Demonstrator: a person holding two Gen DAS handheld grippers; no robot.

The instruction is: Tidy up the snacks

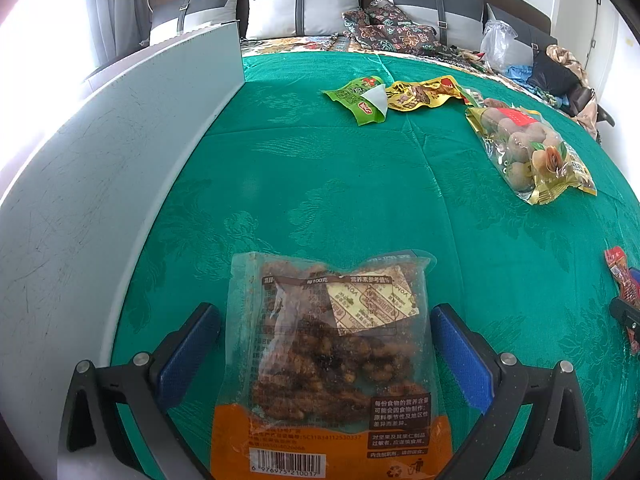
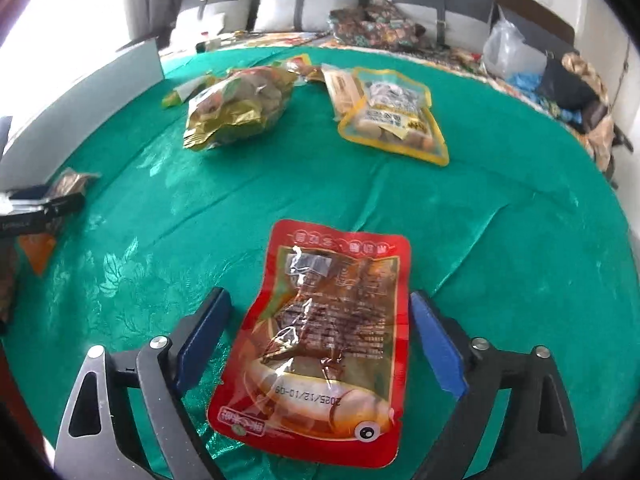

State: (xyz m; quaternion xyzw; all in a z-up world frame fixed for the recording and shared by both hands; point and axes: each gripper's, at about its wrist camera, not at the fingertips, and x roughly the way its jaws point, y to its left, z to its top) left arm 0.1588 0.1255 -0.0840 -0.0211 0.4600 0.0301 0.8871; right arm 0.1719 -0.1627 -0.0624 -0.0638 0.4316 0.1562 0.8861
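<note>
Green patterned cloth [image 1: 320, 184] covers the desk we work over. Our left hand-held gripper [image 1: 326, 344] is spread wide around a clear-and-orange pouch of brown nuts [image 1: 324, 364], blue pads clear of its sides. Our right hand-held gripper [image 2: 320, 332] is equally wide around a red pouch [image 2: 324, 332] lying flat. Farther back lie a gold bag [image 2: 236, 108] and a yellow-edged pouch [image 2: 394, 120]; a white board [image 1: 100, 168] stands at the left.

On the desk [image 1: 320, 184]: nut pouch [image 1: 332, 356] between my left gripper [image 1: 326, 344] fingers, panel [image 1: 100, 184] at left, longan bag [image 1: 528, 152] far right; meat pouch [image 2: 324, 336] between my right gripper [image 2: 320, 340] fingers.
</note>
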